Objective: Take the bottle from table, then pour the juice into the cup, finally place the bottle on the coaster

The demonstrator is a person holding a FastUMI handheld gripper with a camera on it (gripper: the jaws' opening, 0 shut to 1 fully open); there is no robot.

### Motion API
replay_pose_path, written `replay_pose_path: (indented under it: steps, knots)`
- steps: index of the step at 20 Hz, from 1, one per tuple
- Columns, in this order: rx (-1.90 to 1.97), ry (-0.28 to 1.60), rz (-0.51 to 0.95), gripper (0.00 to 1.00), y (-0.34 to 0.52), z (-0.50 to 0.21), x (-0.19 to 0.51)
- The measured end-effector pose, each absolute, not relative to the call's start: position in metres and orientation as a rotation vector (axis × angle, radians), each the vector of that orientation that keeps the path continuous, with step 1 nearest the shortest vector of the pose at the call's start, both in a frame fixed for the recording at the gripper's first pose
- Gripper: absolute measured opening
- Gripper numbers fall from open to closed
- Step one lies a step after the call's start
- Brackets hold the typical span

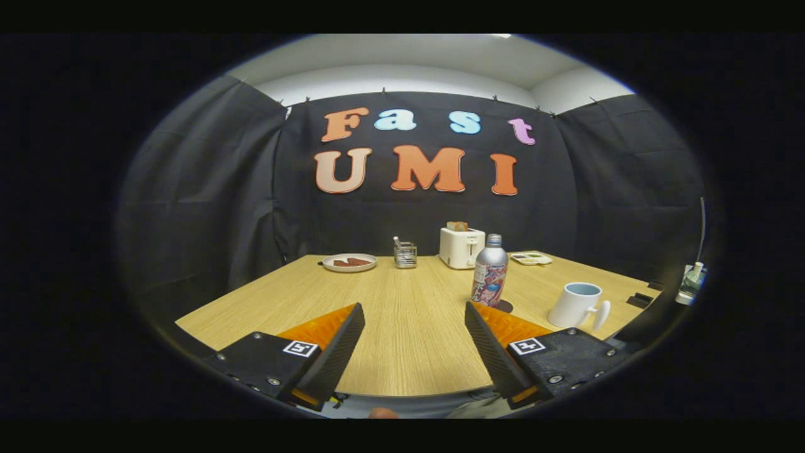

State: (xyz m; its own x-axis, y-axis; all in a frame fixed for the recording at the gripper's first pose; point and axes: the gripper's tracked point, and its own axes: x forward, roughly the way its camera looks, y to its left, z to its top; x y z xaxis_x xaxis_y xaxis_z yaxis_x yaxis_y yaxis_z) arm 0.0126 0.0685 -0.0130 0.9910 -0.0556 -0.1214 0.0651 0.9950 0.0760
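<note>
A silver bottle (pixel 489 271) with a patterned label stands upright on the wooden table (pixel 390 302), just beyond my right finger and a little to its right. A dark round coaster (pixel 504 306) peeks out at the bottle's base, right beside it. A white cup (pixel 576 304) with its handle turned toward me stands to the right of the bottle. My gripper (pixel 414 309) is open, fingers wide apart, with only bare tabletop between them. It hovers over the near part of the table, short of the bottle.
Along the table's far edge sit a white plate (pixel 349 262) with something dark on it, a small wire holder (pixel 405 254), a white toaster (pixel 461 246) and a flat tray (pixel 532 257). A small black object (pixel 639 299) lies at the right edge.
</note>
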Motion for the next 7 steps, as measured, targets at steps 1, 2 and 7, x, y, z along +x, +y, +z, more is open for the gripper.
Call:
replay_pose_path:
  steps: [1, 2, 7]
  knots:
    - [0.083, 0.116, -0.054, 0.95, 0.0712, -0.0122, 0.0127]
    - [0.086, 0.112, -0.047, 0.95, 0.0725, -0.0101, 0.0121]
    - [0.09, 0.1, -0.047, 0.95, 0.0721, -0.0085, 0.0119]
